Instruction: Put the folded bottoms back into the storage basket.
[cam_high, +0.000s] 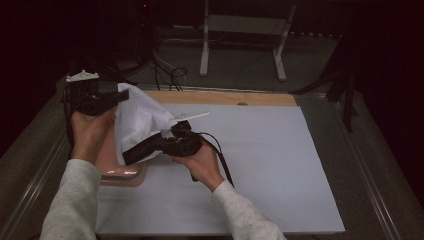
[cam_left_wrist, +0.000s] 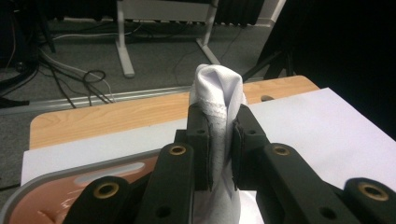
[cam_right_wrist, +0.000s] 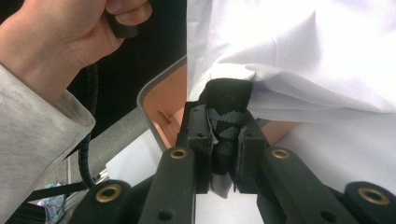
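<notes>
A white cloth (cam_high: 137, 122) hangs bunched over the left of the table, above a pink tray (cam_high: 127, 175). My left gripper (cam_high: 120, 95) is raised at the cloth's upper left. In the left gripper view the left gripper (cam_left_wrist: 220, 135) is shut on a fold of the white cloth (cam_left_wrist: 217, 86). My right gripper (cam_high: 131, 154) reaches leftward under the cloth's lower edge. The right gripper view shows the right gripper (cam_right_wrist: 223, 135) shut on a black fabric strip (cam_right_wrist: 227, 100) just below the white cloth (cam_right_wrist: 303, 56), with the tray (cam_right_wrist: 161, 93) behind.
A white mat (cam_high: 260, 165) covers most of the wooden table (cam_high: 225, 97). Beyond the far edge, a white frame stand (cam_high: 240, 30) and loose cables (cam_high: 170, 75) sit on the floor. A metal rail (cam_high: 30, 185) runs along the table's left side.
</notes>
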